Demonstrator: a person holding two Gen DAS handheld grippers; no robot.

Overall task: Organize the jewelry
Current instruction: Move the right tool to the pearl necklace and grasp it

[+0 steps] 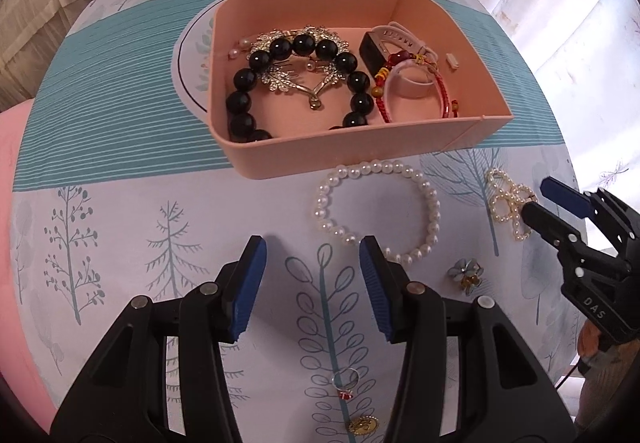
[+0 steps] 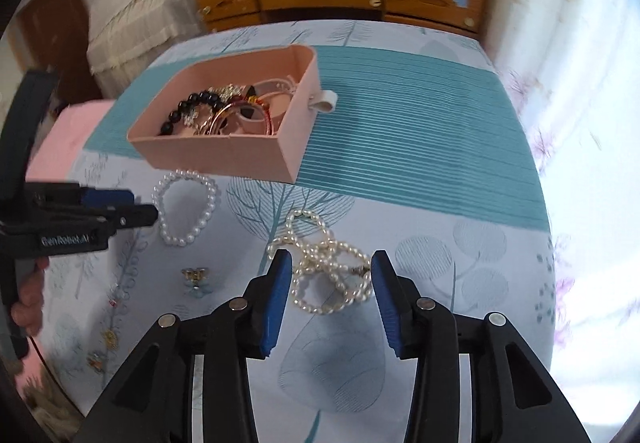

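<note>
The bench [image 1: 120, 131] wears a cloth printed with trees and a teal striped band. The left gripper [image 1: 312, 283] hovers low over its near edge, its blue-padded fingers [image 1: 250, 291] spread apart and gripping nothing. Below it, near the bench's front edge, lie a small ring with a red stone [image 1: 345, 383] and a gold charm [image 1: 363, 425].

Toward the middle of the bench sits the pink box [image 1: 344, 159], open-topped. In its left part a black bead bracelet [image 1: 300, 83] curls around a rhinestone hair comb [image 1: 292, 63], with a pearl earring [image 1: 236, 49] by the left wall. In its right part lie a white strapped watch [image 1: 384, 43], a pink bangle [image 1: 416, 99] and a red braided cord bracelet [image 1: 400, 83], overlapping one another.

Just in front of the box's near wall, on the cloth, rests a round pearl bracelet [image 1: 376, 211]. To its right, nearer the front, is a small blue flower brooch [image 1: 466, 273].

Further right, a tangled pearl strand [image 2: 328, 263] lies in loops on the cloth. The right gripper [image 2: 328, 291] sits over it with fingers [image 2: 276, 295] released, one either side of the loops; whether the tips touch the pearls I cannot tell.
</note>
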